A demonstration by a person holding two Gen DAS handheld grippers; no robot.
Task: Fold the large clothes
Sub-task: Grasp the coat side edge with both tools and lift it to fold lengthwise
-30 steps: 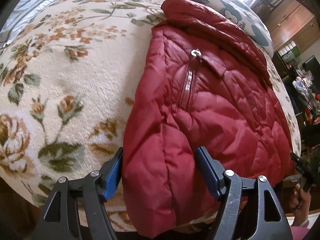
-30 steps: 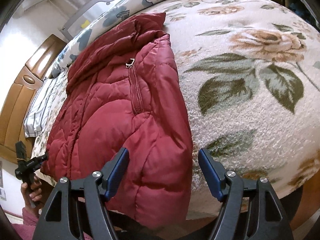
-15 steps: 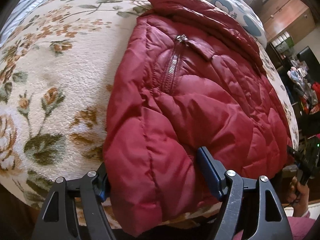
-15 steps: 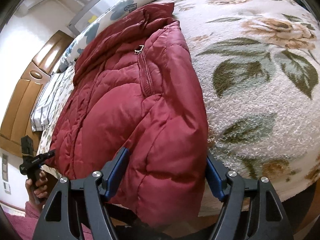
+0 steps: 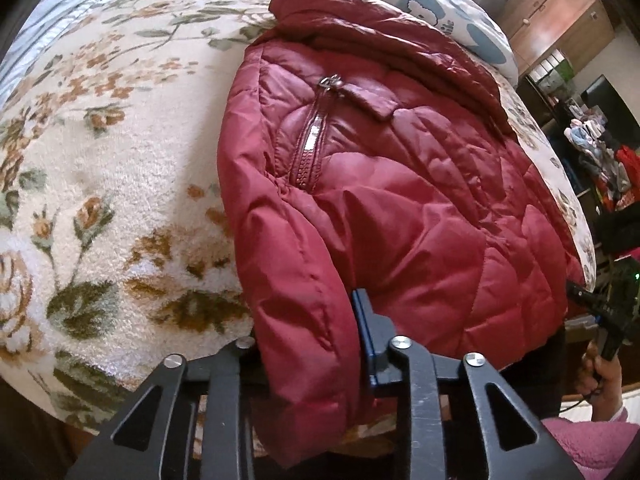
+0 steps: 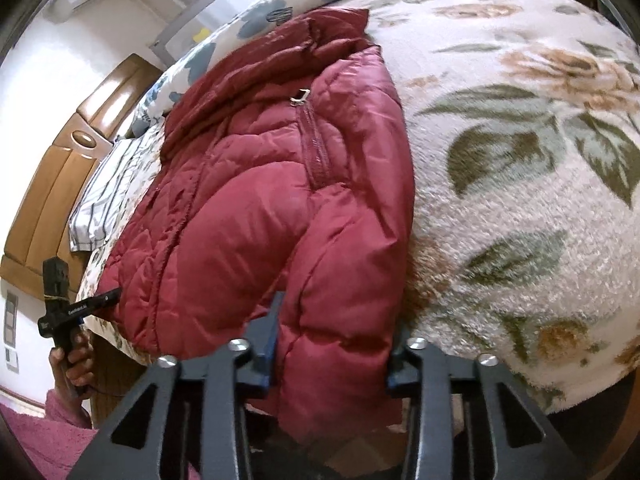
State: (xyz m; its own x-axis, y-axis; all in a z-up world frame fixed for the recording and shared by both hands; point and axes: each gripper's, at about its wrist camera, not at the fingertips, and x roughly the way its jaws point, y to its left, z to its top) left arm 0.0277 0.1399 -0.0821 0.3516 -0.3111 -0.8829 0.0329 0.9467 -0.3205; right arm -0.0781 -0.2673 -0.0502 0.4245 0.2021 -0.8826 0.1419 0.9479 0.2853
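A dark red quilted puffer jacket [image 5: 384,184] lies folded on a floral bed cover, its lower end hanging over the near edge of the bed. It also shows in the right wrist view [image 6: 256,208]. My left gripper [image 5: 308,340] is closed on the jacket's left bottom corner; the left finger is hidden under the fabric. My right gripper [image 6: 336,344] is closed on the jacket's right bottom corner. Each gripper shows small in the other's view, the right one [image 5: 600,312] and the left one [image 6: 76,308].
The cream floral bed cover [image 5: 112,168] spreads left of the jacket and to its right [image 6: 520,184]. A bear-print pillow [image 5: 440,12] lies behind the jacket. A wooden headboard [image 6: 52,184] and striped pillow [image 6: 108,200] are at left; wooden cabinets [image 5: 560,12] stand at right.
Both grippers moved in over the jacket's bottom corners and their jaws closed from wide open onto the fabric.
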